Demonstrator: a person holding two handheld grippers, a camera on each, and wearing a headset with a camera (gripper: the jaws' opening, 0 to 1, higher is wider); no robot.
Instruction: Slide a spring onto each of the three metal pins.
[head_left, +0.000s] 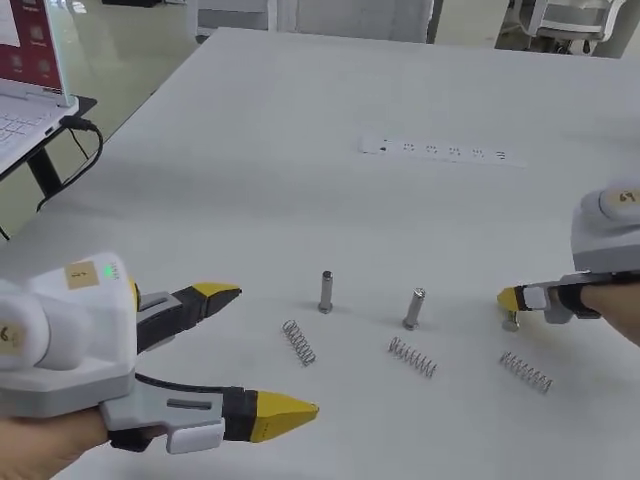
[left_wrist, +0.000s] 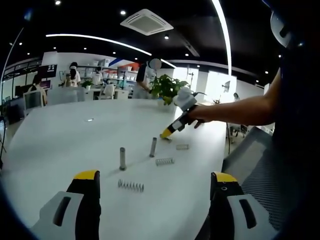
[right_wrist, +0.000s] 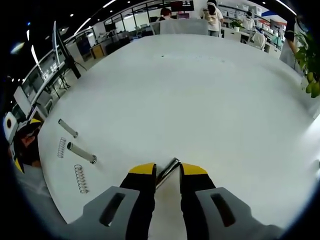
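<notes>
Two metal pins stand upright on the white table, one (head_left: 326, 291) left of the other (head_left: 415, 308). A third pin (head_left: 511, 321) sits at the tip of my right gripper (head_left: 510, 298), whose jaws are shut on it; the right gripper view has that pin (right_wrist: 171, 166) slanting between the yellow tips. Three springs lie flat just in front of the pins: left (head_left: 299, 342), middle (head_left: 412, 357), right (head_left: 525, 372). My left gripper (head_left: 258, 350) hovers open at the near left, nothing between its fingers, aimed toward the left spring (left_wrist: 131, 186) and pin (left_wrist: 122, 158).
A white power strip (head_left: 440, 150) lies farther back on the table (head_left: 300, 180). A laptop (head_left: 25, 70) on a stand with a cable is off the table's left edge. Office chairs stand beyond the far edge.
</notes>
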